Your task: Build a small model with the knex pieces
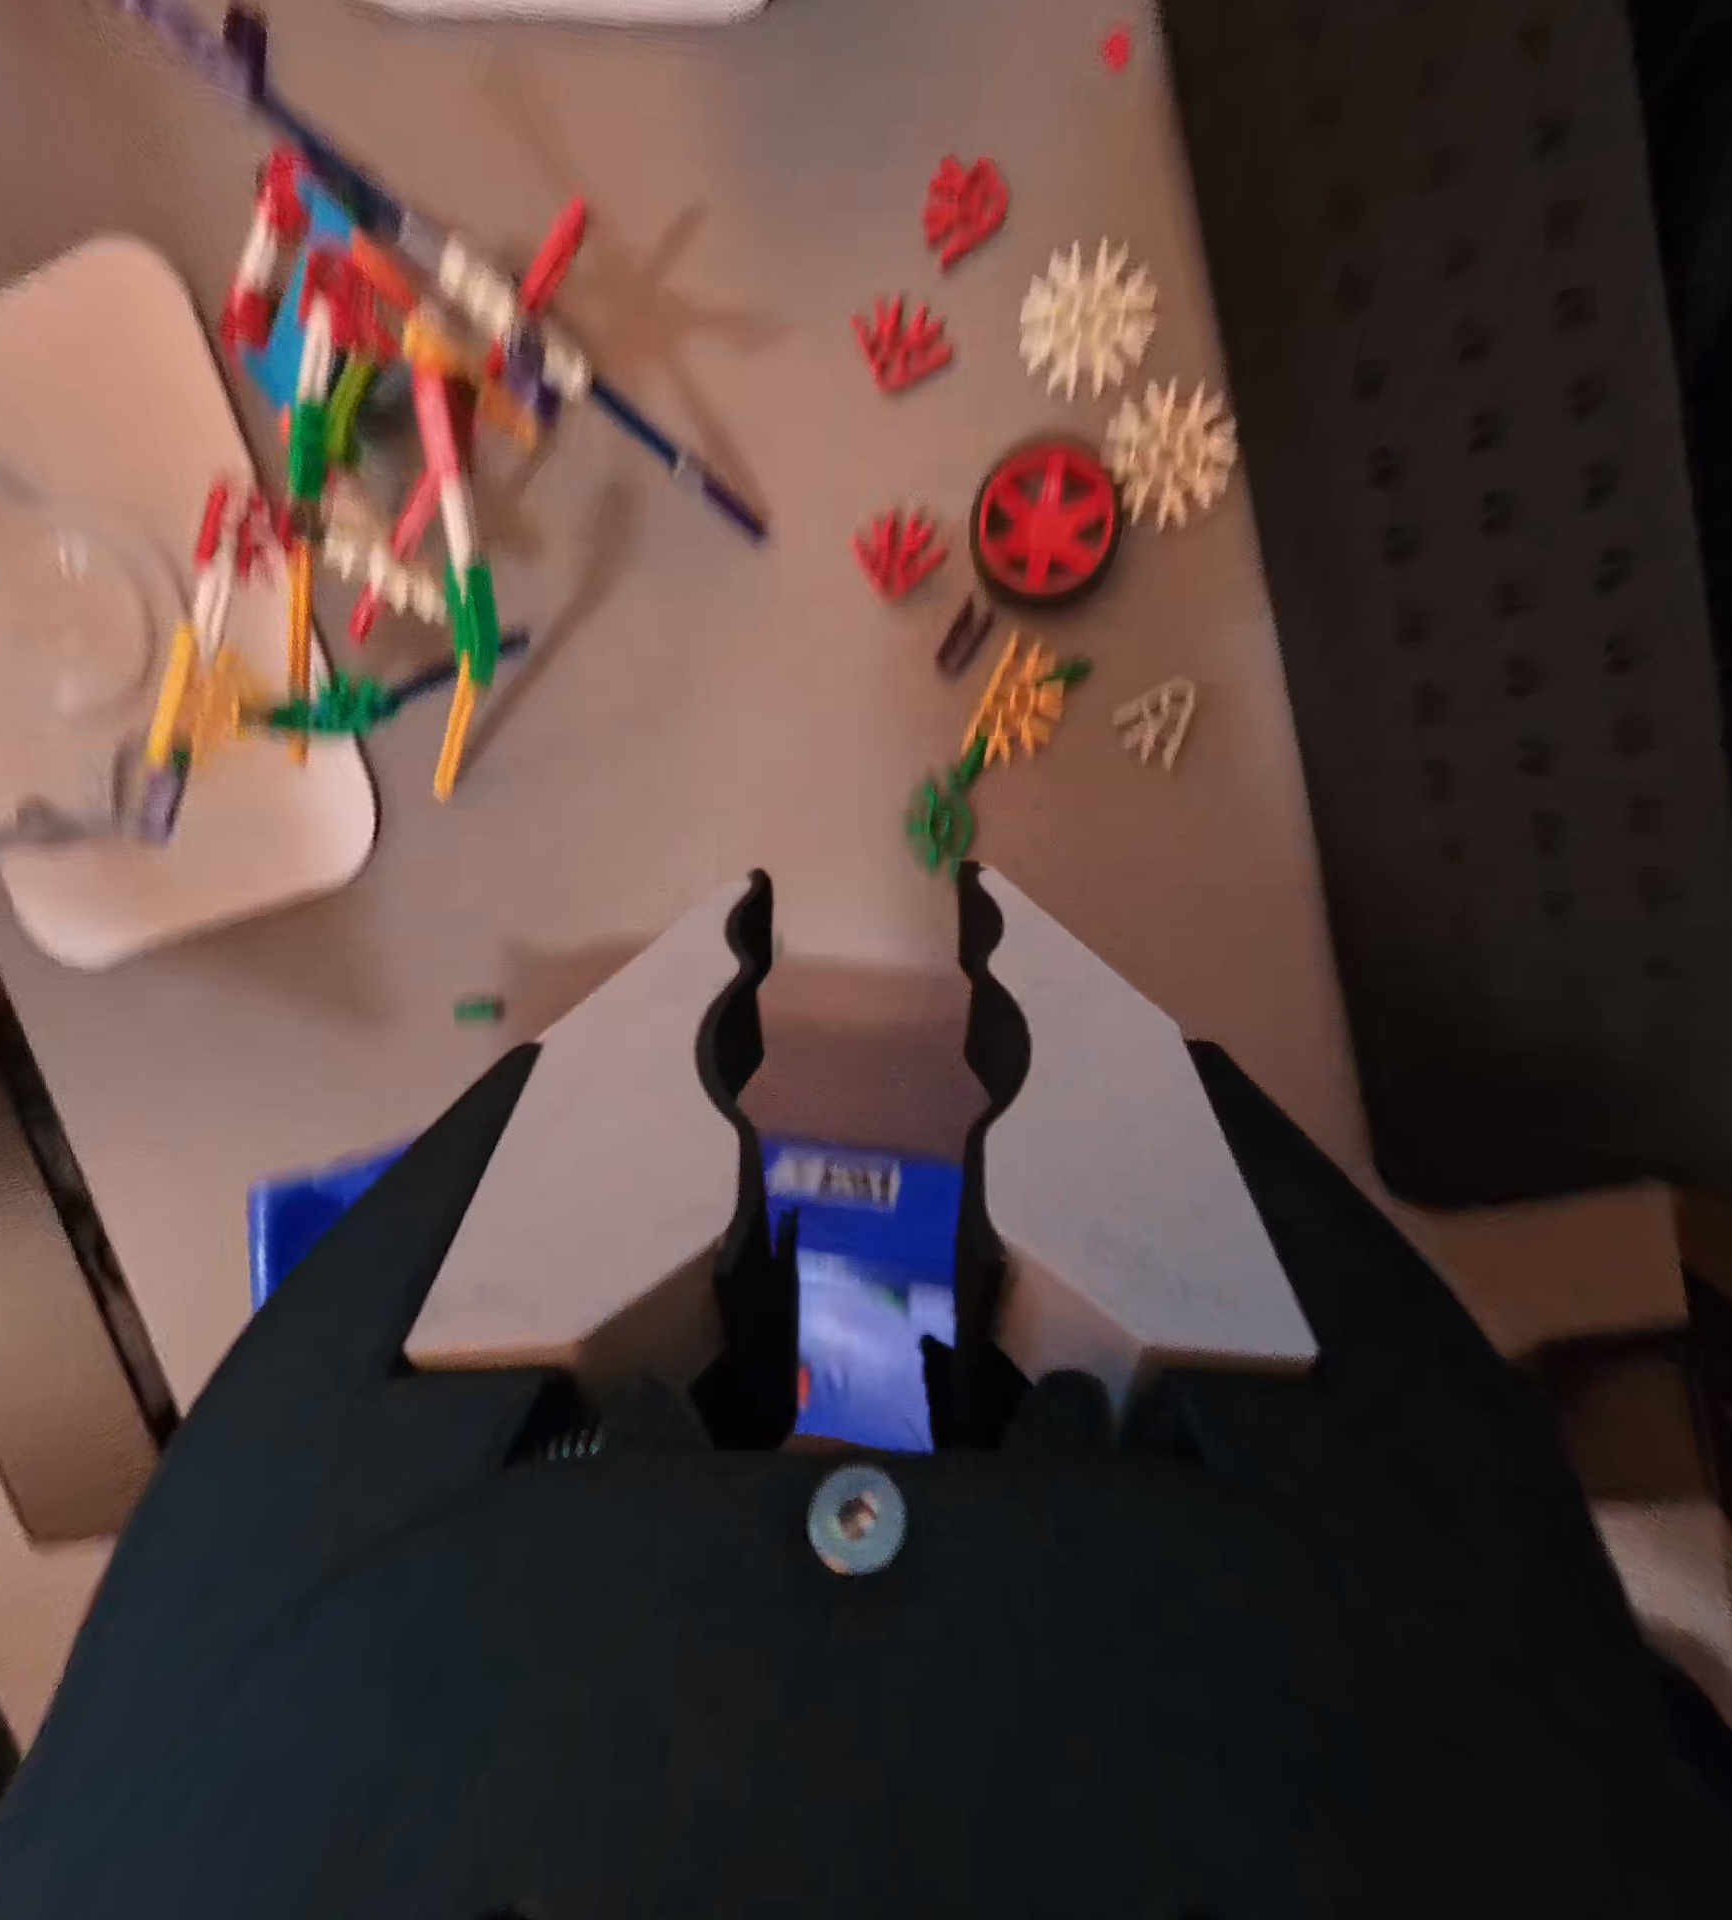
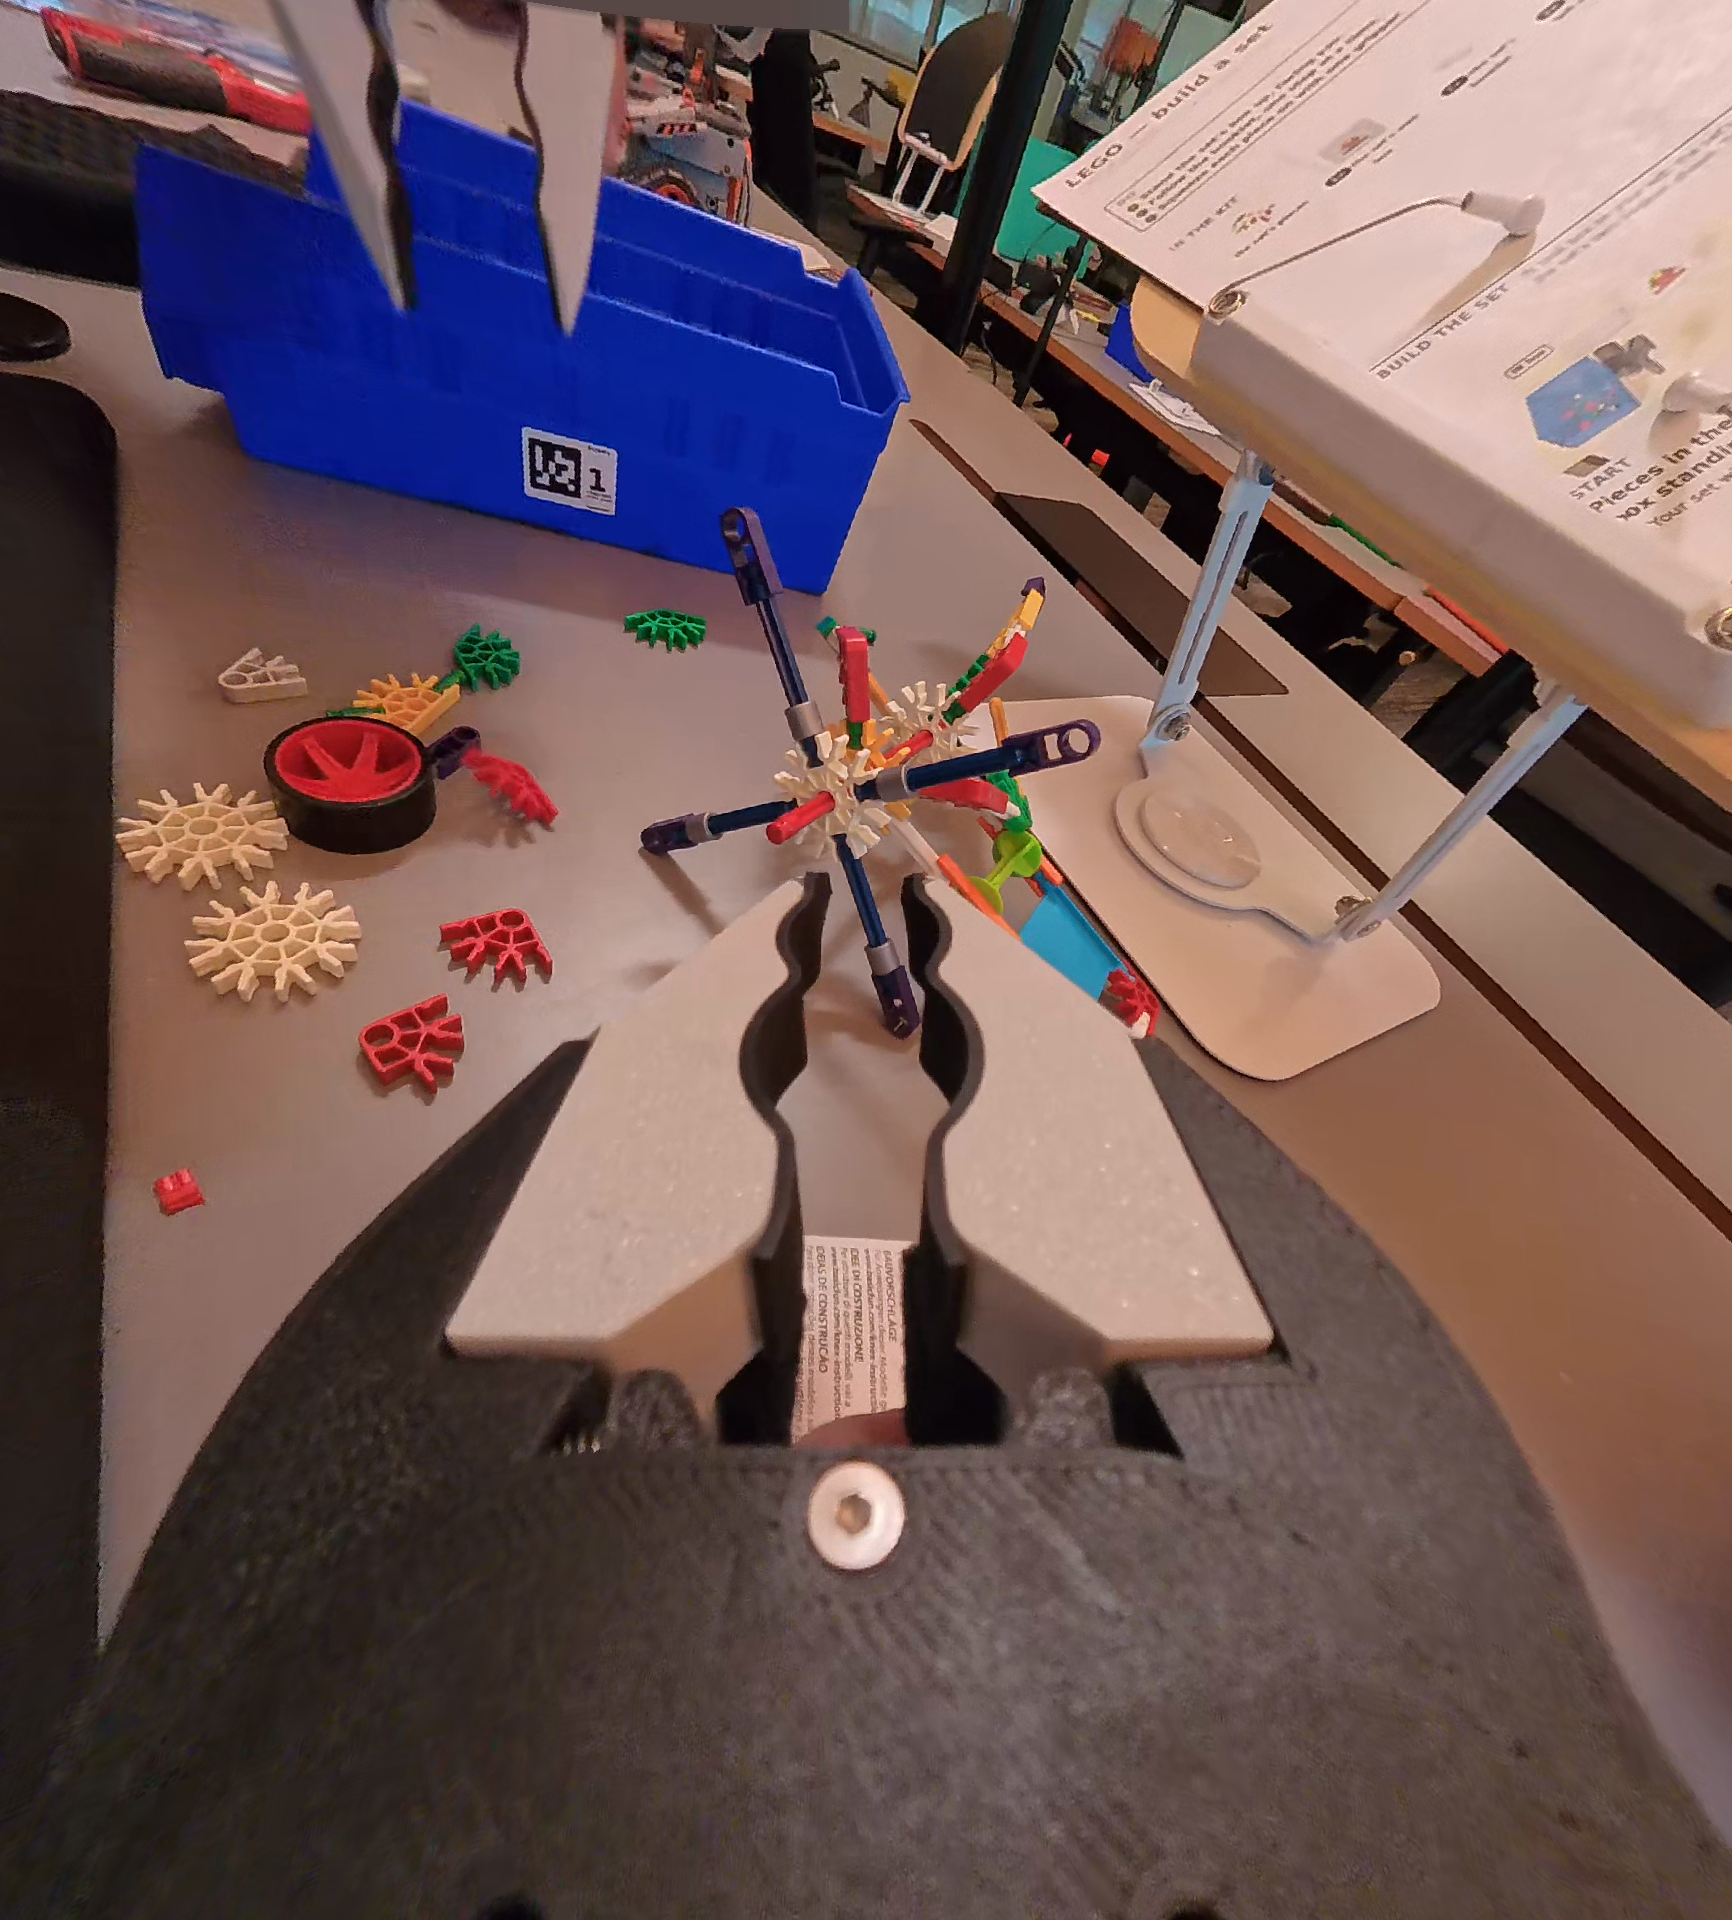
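Both grippers hang empty, fingers parted: the left gripper [image 2: 472, 301] above the blue bin [image 2: 529, 384], the right gripper [image 2: 864, 883] just over the rod-and-connector model [image 2: 883, 769] standing mid-desk [image 2: 633, 1039]. Loose connectors and a red wheel [image 2: 353, 774] lie unattached to its left.

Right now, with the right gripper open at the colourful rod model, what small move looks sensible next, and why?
Probably ease the right gripper slightly forward and close on the blue rod that already points down between its open fingers. That rod belongs to the colourful rod model, standing beside the white stand base. The left gripper hangs open by the blue bin, clear of it.
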A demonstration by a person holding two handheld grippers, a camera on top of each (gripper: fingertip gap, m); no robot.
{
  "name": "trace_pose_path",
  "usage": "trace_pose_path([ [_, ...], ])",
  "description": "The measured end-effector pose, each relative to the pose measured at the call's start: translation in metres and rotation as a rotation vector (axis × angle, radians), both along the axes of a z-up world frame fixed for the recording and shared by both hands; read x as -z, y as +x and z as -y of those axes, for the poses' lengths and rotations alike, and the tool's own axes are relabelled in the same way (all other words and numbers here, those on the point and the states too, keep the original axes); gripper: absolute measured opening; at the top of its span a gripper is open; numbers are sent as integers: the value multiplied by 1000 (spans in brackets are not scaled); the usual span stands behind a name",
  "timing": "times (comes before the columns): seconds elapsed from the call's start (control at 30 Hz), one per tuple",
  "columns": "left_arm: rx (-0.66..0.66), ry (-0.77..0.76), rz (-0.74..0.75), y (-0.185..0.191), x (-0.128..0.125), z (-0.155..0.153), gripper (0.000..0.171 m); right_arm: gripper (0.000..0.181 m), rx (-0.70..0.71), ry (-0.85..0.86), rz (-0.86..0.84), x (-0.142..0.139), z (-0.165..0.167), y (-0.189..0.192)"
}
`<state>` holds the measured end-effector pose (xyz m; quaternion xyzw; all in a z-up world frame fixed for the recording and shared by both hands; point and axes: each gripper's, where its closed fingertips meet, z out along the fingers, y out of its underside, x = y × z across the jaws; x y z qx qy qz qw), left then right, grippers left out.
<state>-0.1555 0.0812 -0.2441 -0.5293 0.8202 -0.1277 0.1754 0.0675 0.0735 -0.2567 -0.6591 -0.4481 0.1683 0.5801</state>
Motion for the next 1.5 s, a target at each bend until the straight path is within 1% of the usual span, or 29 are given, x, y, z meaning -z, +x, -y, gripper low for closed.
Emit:
trace_pose_path([
  [0.07, -51, -41, -85, -44, -4, -9, 34, 14, 5, -2, 4, 1, -1, 1],
  [0.13, -75, -71, -127, -78, -3, -15, 30, 14, 11, -7, 6, 3, -2, 1],
  [0.17, -87, -112, -155, -93, 0, -13, 31, 14, 14, -9, 8, 4, -3, 2],
  [0.27, -117, -180, -198, -117, 19, -10, 32, 14, 25, -18, 9, 6, -6, 4],
  [0.37, -114, -180, -254, -134, 44, -8, 35, 14, 40, -25, 4, 8, -9, 7],
  [0.5, -106, -205, -267, -142, 68, -5, 37, 14, 58, -26, 4, 9, -13, 10],
  [0.57, -115, -176, -292, -149, 81, -12, 37, 14, 71, -27, 5, 10, -15, 12],
  [0.67, -98, -221, -283, -150, 89, -4, 36, 13, 95, -26, 10, 11, -18, 17],
  [0.73, -69, -205, -314, -156, 96, 0, 36, 13, 104, -30, 5, 11, -20, 18],
  [0.9, -54, -185, -357, -166, 112, -2, 33, 13, 119, -36, 32, 16, -23, 19],
  [1.07, -36, -171, -296, -162, 114, -1, 16, 13, 130, -33, 31, 15, -24, 21],
  [1.13, -24, -133, -285, -162, 114, -3, 11, 13, 132, -34, 32, 16, -25, 21],
  [1.3, -9, -101, -239, -154, 115, 0, 11, 13, 130, -30, 42, 17, -24, 21],
  [1.37, -10, -74, -232, -156, 114, -2, 18, 13, 131, -26, 38, 15, -24, 21],
  [1.5, 6, -139, -133, -146, 104, 10, 23, 13, 130, -23, 39, 15, -24, 21],
])
